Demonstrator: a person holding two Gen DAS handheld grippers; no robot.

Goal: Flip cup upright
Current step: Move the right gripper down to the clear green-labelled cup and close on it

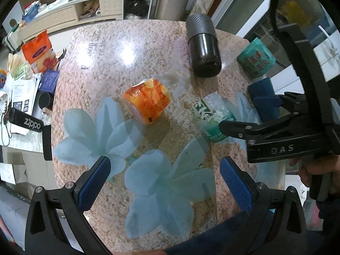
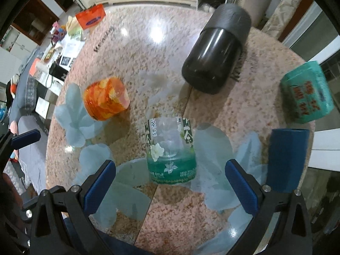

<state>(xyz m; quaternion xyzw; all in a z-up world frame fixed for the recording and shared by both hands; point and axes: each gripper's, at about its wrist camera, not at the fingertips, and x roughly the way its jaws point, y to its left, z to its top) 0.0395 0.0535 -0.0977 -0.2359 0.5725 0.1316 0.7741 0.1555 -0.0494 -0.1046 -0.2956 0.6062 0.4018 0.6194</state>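
Right wrist view looks straight down its wide-open, empty right tongs [image 2: 170, 184] at the cup [image 2: 170, 150], a clear cut-down plastic bottle with a green jasmine-printed label, which seems to rest mouth-down on the surface [image 2: 212, 114] directly ahead of the blue fingers [image 2: 99, 184]. It looks light, thin-walled and springy, likely to buckle or skid on the glossy top if squeezed hard, so a gentle hold across the labelled middle seems wisest. From the left wrist view the left tongs [image 1: 164, 178] are likewise spread wide and hold nothing, well apart from the cup [image 1: 212, 116], which lies beside the right tool stamped "DAS". Legible writing is sparse: "500mL" and Chinese characters on the cup label, "ZIPPO" on a black case [image 1: 25, 122] off the surface, and "of life" printed on the top itself.
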